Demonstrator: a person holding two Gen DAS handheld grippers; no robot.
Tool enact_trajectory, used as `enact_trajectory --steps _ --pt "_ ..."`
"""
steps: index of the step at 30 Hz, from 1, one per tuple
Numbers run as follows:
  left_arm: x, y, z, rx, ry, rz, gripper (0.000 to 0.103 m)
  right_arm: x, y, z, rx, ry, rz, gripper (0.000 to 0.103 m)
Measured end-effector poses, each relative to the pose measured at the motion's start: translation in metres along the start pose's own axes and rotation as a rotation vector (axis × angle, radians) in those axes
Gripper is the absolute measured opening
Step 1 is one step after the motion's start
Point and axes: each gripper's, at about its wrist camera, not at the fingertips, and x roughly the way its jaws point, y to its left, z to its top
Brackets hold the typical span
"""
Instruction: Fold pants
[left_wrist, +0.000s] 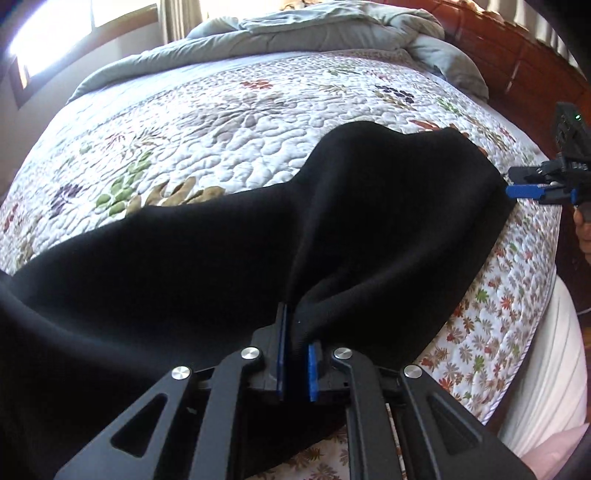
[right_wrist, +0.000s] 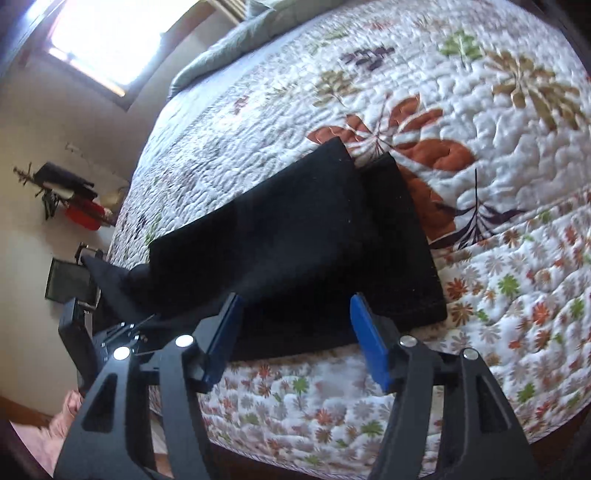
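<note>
**Pants Position and Grip Status**

At the near edge of the bed, the black pants lie flat on the quilt, long axis running along that edge.

1. Left gripper: jaws together, clamped on a raised bunch of cloth at 1 end of the pants.
2. Right gripper: jaws apart, holding nothing, poised just over the near hem at the opposite end. 2 leg ends show there, side by side.

The right gripper is nearer the free end. Likely next step: close on that hem, then carry it along the long axis toward the left gripper.
</note>
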Motion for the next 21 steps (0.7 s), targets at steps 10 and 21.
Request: enact_trajectory --steps 10,21 --pt "-0.005 0.011 0.006 -0.142 0.027 -0.040 0.010 0.027 0.000 0.032 0.124 0.026 0.009 0.005" --pt "-0.005 -0.021 -0.006 -0.017 0.031 0.049 0.015 0.012 -0.002 -0.004 0.055 -0.008 -0.154 0.006"
